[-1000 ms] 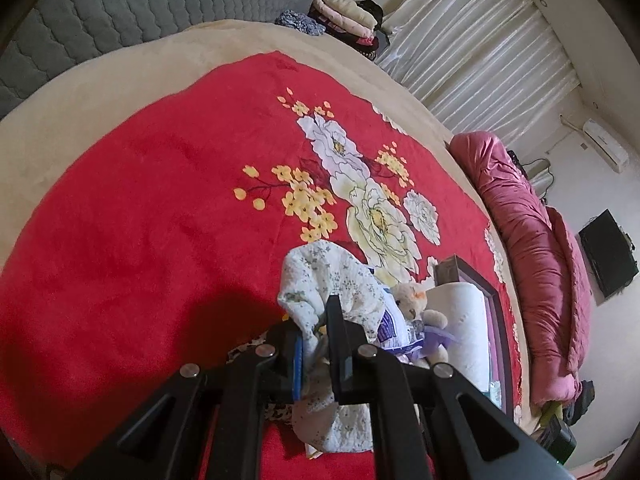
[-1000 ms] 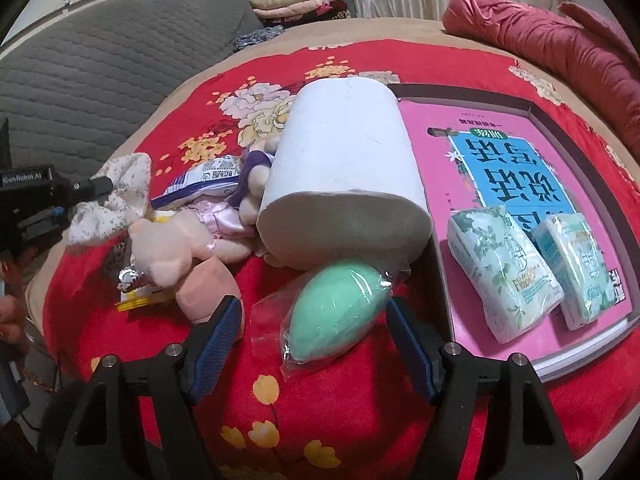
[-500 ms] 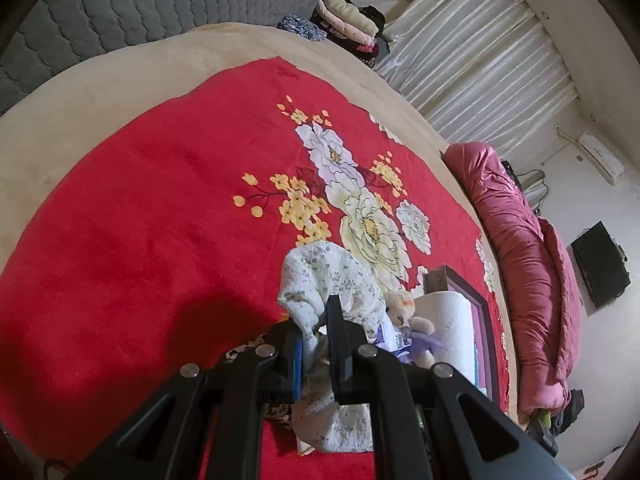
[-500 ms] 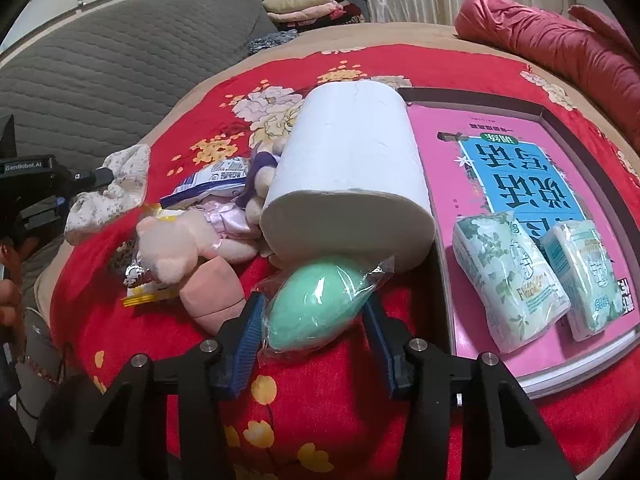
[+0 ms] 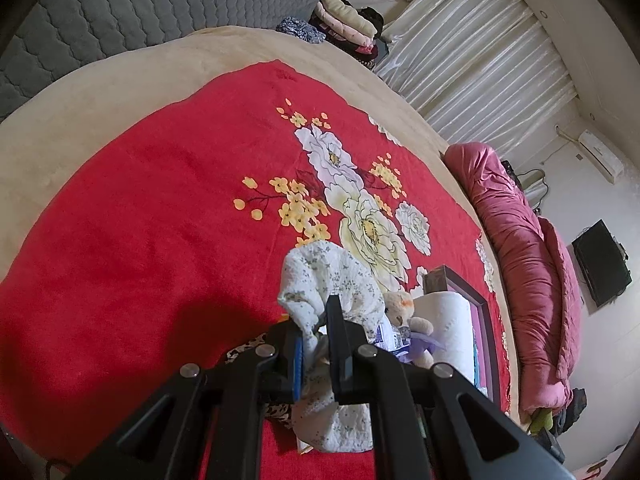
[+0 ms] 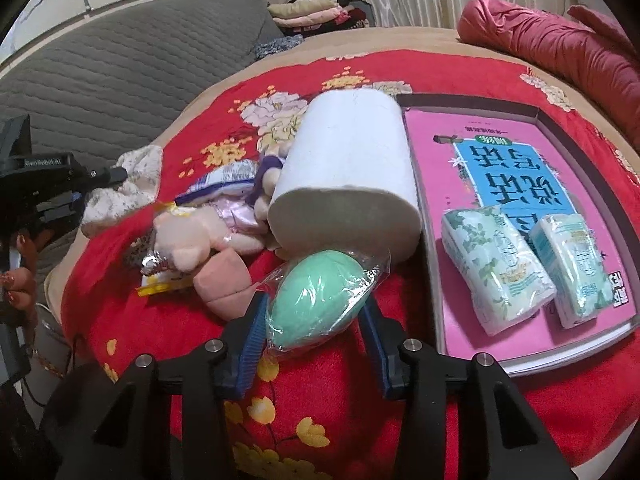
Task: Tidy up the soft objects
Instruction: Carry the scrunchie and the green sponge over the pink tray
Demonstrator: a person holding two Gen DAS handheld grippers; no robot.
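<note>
Right gripper (image 6: 314, 326) clamps onto the green sponge (image 6: 316, 302); left gripper (image 5: 318, 350) holds the floral cloth (image 5: 328, 280).

Nearest the right camera, the jaws have just been closing and now pinch the bagged sponge on the red blanket (image 5: 140, 240), a second ago still straddled loosely, so it looks ready to lift. Beyond it lie the plush toys (image 6: 192, 246) and paper roll (image 6: 348, 168), with tissue packs (image 6: 496, 268) already in the tray (image 6: 560, 120). Left jaws sit closed on the cloth.
</note>
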